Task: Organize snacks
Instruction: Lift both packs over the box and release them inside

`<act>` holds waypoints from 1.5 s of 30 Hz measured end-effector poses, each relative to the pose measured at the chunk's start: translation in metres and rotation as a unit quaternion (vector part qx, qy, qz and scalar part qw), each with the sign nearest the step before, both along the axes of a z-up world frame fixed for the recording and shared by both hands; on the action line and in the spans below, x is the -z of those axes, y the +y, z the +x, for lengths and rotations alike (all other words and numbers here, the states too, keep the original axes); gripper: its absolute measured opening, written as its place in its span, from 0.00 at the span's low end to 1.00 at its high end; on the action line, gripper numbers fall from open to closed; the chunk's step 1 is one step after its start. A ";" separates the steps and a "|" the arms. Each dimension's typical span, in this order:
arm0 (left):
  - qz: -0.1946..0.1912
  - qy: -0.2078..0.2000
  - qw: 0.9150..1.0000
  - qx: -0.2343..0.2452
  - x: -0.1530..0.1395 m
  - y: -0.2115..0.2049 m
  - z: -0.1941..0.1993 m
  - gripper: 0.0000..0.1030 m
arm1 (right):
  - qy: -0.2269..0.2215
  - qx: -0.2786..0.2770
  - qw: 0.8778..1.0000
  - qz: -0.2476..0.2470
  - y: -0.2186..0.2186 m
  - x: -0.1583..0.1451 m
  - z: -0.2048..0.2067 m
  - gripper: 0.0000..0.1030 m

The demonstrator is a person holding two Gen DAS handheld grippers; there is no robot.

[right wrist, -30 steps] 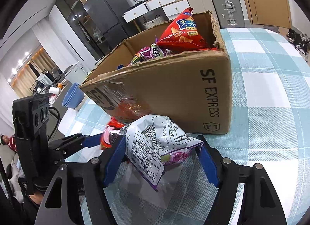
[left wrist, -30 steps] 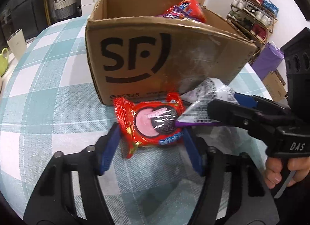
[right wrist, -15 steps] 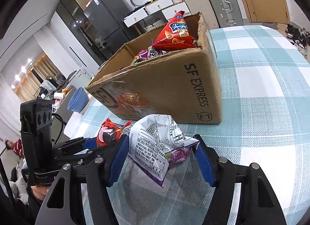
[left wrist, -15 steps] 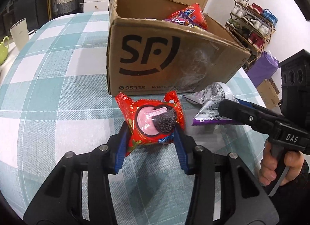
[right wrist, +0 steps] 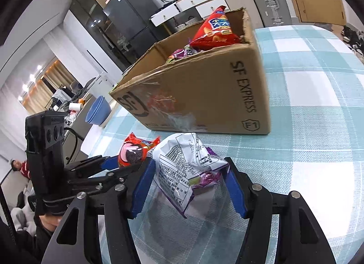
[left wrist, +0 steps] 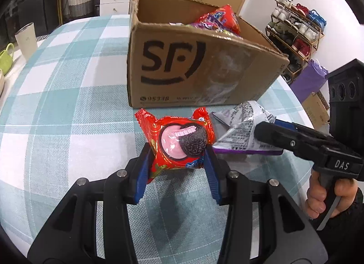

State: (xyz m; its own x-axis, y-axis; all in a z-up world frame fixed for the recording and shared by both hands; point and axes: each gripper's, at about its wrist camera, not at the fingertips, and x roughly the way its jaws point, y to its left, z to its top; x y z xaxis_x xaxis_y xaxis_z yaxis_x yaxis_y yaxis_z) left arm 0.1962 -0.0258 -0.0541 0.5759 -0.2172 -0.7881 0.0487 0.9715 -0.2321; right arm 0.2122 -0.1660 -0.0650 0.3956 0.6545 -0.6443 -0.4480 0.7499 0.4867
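Observation:
My left gripper (left wrist: pixel 178 157) is shut on a red Oreo cookie packet (left wrist: pixel 179 142) and holds it above the checked tablecloth, in front of the open SF cardboard box (left wrist: pixel 195 75). My right gripper (right wrist: pixel 186 177) is shut on a silver and purple snack bag (right wrist: pixel 184 168), lifted just off the table next to the Oreo packet (right wrist: pixel 134 153). The box (right wrist: pixel 204 95) holds several snack bags, among them a red chip bag (right wrist: pixel 216 29). The right gripper's body (left wrist: pixel 307 143) shows at the right of the left wrist view.
The round table has a teal and white checked cloth (left wrist: pixel 68 95). A white tumbler (left wrist: pixel 26 41) and a green cup (left wrist: pixel 5 55) stand at its far left. A shoe rack (left wrist: pixel 295 34) stands beyond the table on the right. Blue bowls (right wrist: pixel 99 112) sit off the table.
Both grippers have closed on their packets and lifted them off the table. The Oreo packet now stands tilted up between the left jaws. Both have drawn back a little from the box.

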 end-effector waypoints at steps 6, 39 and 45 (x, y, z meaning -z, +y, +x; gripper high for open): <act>-0.008 0.007 1.000 0.007 0.007 -0.002 -0.001 0.40 | -0.002 -0.005 1.000 -0.012 0.011 0.005 0.003 0.67; -0.003 -0.106 0.994 -0.020 -0.098 0.016 -0.027 0.40 | -0.147 0.023 0.989 0.013 -0.029 -0.110 -0.035 0.50; -0.001 -0.124 0.992 -0.034 -0.116 0.024 -0.015 0.40 | -0.164 0.023 0.986 -0.007 -0.018 -0.122 -0.021 0.50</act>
